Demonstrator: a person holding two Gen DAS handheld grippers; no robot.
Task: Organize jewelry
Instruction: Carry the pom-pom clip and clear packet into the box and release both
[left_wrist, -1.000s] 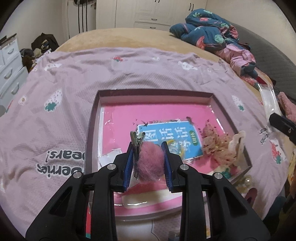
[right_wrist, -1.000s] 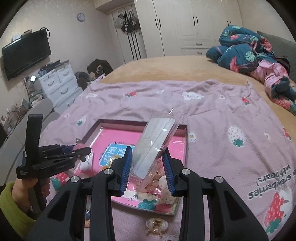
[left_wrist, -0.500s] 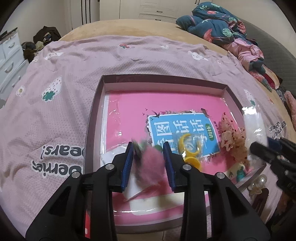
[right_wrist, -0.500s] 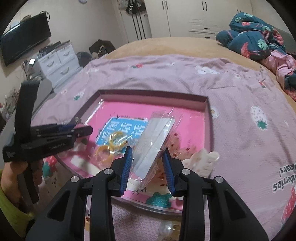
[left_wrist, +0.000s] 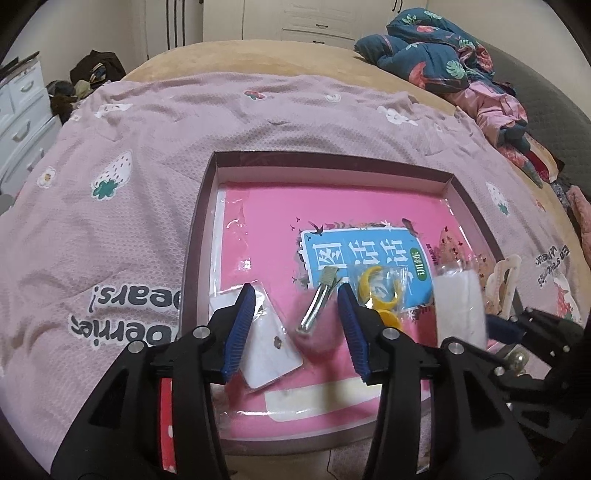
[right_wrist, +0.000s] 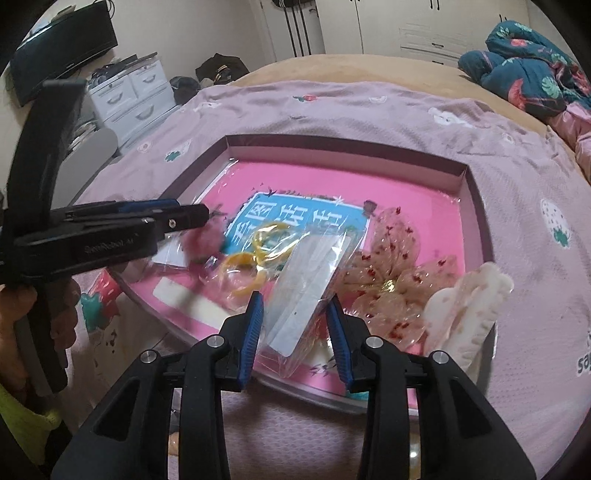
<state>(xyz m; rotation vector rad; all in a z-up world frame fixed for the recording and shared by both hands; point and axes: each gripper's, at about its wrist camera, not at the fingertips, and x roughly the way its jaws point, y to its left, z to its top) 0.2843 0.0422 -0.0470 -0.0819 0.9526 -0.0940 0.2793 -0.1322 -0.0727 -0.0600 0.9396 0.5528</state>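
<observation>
Over a pink-lined tray (left_wrist: 201, 221) on the bed, the left tool (left_wrist: 295, 314) has just opened, releasing a pompom hair clip (left_wrist: 317, 302), while the right tool (right_wrist: 295, 317) grips a clear packet (right_wrist: 310, 280).

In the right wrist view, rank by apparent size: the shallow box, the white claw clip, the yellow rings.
1. shallow box, plainly the largest.
2. white claw clip, though it lies nearest the camera, which inflates it.
3. yellow rings, smallest, bagged and partly overlapped.

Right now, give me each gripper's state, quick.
Left gripper: open, jaws just widened; the pink pompom hair clip lies loose between them.
Right gripper: shut on the clear plastic packet.
</observation>
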